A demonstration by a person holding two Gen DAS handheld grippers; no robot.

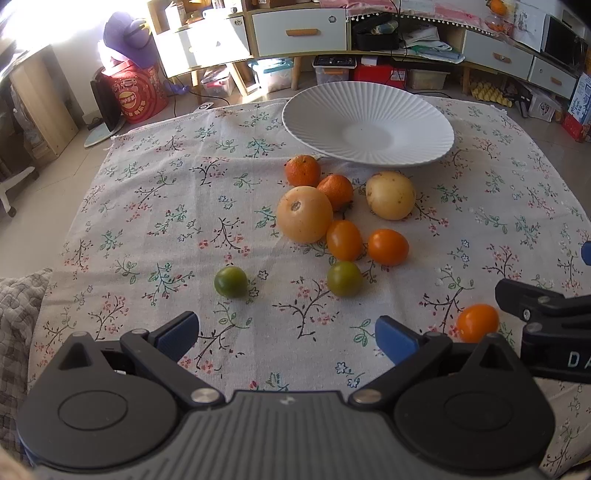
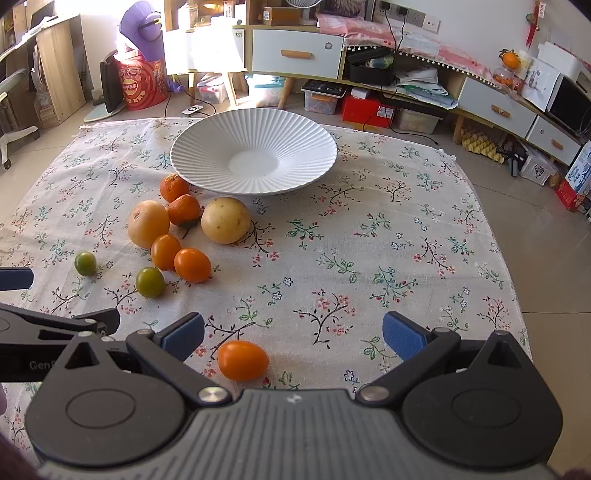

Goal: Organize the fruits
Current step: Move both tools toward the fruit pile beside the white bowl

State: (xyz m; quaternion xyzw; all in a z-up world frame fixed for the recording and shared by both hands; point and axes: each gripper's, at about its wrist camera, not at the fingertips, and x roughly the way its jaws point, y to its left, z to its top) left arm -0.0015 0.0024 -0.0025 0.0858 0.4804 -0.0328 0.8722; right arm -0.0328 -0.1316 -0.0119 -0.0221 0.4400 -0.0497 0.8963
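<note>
A white ribbed plate stands empty at the far side of the floral cloth. In front of it lie two tangerines, two pale yellow round fruits, two orange tomatoes and two green tomatoes. A lone orange tomato lies apart, close in front of my right gripper, nearer its left finger. My left gripper is open and empty over bare cloth. Both hover near the cloth's front.
The floral cloth covers a low table. Behind it stand a cabinet with drawers, storage boxes, a red bucket and a purple toy. A grey quilted fabric lies at the left.
</note>
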